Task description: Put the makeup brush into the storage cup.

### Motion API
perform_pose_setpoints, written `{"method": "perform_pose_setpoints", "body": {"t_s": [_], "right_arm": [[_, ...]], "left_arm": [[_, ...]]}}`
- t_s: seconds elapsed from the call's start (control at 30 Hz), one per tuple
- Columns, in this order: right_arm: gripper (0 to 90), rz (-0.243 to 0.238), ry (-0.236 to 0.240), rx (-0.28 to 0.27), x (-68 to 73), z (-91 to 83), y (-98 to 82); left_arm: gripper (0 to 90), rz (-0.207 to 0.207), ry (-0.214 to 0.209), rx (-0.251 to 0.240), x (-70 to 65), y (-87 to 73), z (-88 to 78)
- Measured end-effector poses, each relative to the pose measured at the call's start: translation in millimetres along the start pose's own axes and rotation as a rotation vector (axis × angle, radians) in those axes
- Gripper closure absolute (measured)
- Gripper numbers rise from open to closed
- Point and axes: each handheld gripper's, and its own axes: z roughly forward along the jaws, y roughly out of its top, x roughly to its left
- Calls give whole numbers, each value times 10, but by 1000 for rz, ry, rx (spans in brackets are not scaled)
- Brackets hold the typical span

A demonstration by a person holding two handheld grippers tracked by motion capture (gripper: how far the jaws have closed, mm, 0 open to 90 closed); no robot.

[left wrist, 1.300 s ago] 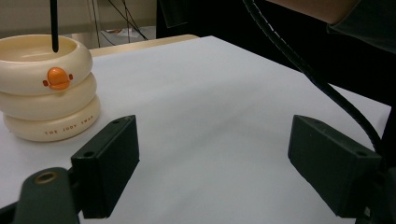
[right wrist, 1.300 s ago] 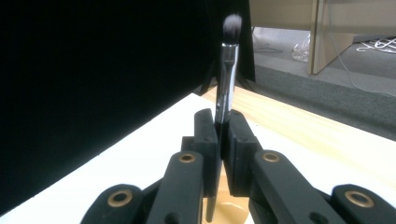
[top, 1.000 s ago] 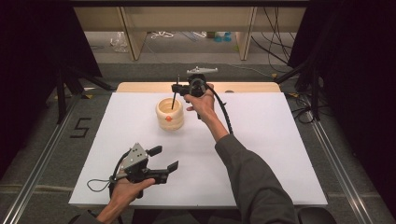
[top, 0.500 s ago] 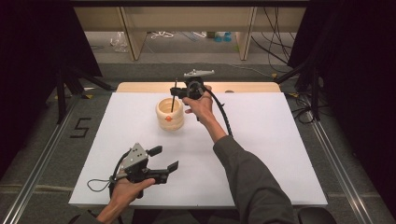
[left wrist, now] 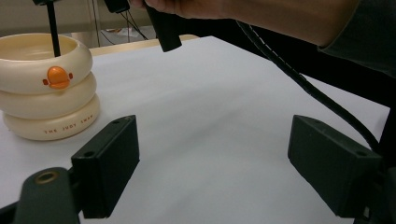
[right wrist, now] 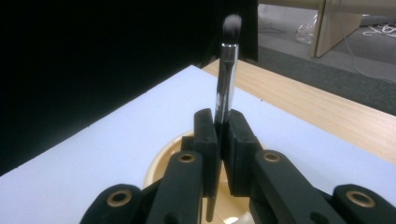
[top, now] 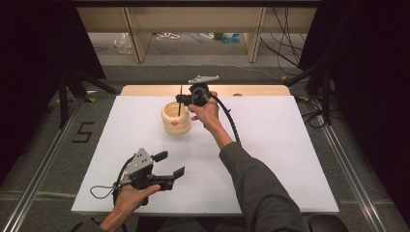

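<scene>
A cream cup [top: 175,119] shaped like stacked rings, with an orange duck bill, stands at the back middle of the white table. Over it my right gripper [top: 181,100] is shut on a slim black makeup brush [top: 180,101]. The brush [right wrist: 226,70] stands upright with its bristles up, pinched between the pads of the right gripper [right wrist: 222,135]. Its lower end dips into the cup's mouth [left wrist: 53,28]. My left gripper [top: 170,163] rests open near the front left; nothing lies between the jaws of the left gripper [left wrist: 215,163], and the cup [left wrist: 44,88] is ahead to their left.
A white sheet [top: 270,145] covers the table, with a wooden strip [top: 251,90] along its far edge. The right gripper's cable [top: 232,125] runs down along the forearm. Dark curtains stand at both sides, and shelving with loose cables lies beyond the table.
The right gripper has shifted slightly over the cup with the brush still in its grip. The left gripper has not moved.
</scene>
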Motion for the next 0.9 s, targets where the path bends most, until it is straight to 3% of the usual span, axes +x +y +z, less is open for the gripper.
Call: {"method": "perform_pose_setpoints", "body": {"t_s": [0.17,0.3,0.6,0.9], "right_arm": [[849,23,-4,18,-24,-2,-37],[770,36,-16,32,-45,-1,-59],[458,72,-73,14,-85,-74,-34],[388,69,-93,18,-104,-199,1]], "left_arm": [[160,-3,1,-1,0,0,1],[160,-3,0,0,1,-1,0],[160,-3,0,1,1,-2,2],[160,-2,1,2,0,-3,2]]}}
